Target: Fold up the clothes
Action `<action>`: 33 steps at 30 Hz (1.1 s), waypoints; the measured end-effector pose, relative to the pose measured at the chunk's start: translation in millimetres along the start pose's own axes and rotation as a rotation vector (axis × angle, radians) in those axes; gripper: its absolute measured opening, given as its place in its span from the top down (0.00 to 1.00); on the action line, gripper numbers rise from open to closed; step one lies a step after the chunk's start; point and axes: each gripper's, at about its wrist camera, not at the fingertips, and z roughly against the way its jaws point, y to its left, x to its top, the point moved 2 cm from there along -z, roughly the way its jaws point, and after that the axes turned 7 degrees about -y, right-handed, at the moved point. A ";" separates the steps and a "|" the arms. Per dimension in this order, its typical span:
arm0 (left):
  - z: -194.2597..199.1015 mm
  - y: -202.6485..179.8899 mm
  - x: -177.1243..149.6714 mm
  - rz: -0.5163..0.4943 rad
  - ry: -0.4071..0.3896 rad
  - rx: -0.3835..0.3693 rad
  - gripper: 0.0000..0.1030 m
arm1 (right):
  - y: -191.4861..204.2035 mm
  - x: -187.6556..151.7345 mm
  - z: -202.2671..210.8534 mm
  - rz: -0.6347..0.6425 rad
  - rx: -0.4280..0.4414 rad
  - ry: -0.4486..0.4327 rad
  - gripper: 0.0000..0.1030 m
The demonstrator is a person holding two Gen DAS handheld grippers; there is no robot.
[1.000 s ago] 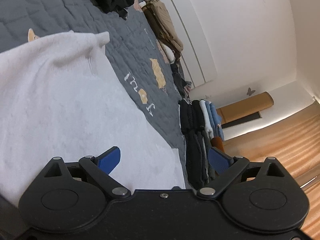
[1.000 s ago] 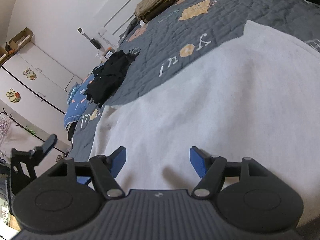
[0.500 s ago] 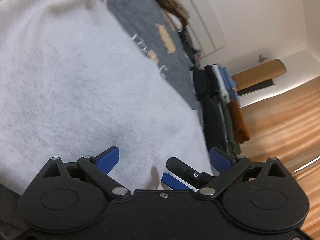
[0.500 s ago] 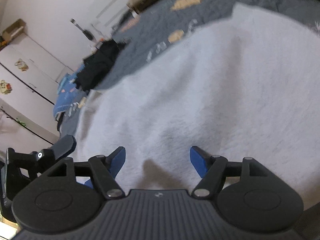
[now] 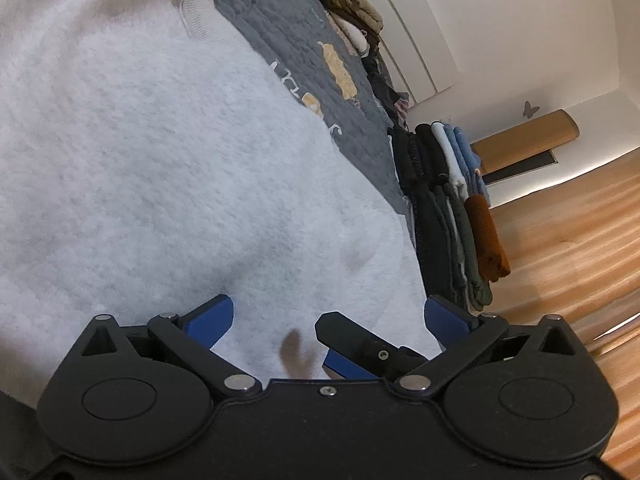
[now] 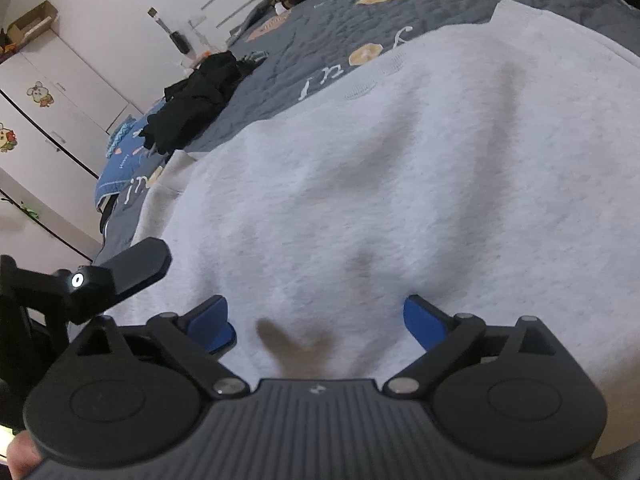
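So, left gripper [image 5: 328,316] has its jaws opening, blue pads wide apart, w/ only flat cloth of the pale grey sweater [image 5: 160,152] between them, nothing pinched. Right gripper [image 6: 316,322] is the same: jaws opening, pads apart over the sweater [image 6: 400,180], no fabric clamped. Each gripper's tip shows in the other's view, so they are near each other. Sweater is fuzzy, light grey, spread flat w/ soft wrinkles and a ribbed edge at the far side; it lies on the dark grey quilted bedcover [image 5: 288,28]. Beyond, at the bed edge, a stack of folded clothes [image 5: 448,208]; a black heap [image 6: 200,100] lies further on the quilt.
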 end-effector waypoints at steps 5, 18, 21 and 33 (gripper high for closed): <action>22.9 -11.1 1.7 -0.045 -0.057 0.005 0.00 | -4.4 2.1 20.1 -0.027 -0.006 -0.039 0.08; 82.2 -20.8 -25.4 -0.140 -0.168 0.086 0.00 | -7.9 -11.5 72.2 -0.021 -0.085 -0.197 0.08; 92.1 -25.8 -30.6 -0.156 -0.200 0.094 0.00 | -5.6 -14.1 79.4 -0.026 -0.105 -0.222 0.08; 102.5 -32.2 -34.1 -0.175 -0.222 0.106 0.00 | -30.7 -19.4 106.9 -0.177 -0.114 -0.290 0.08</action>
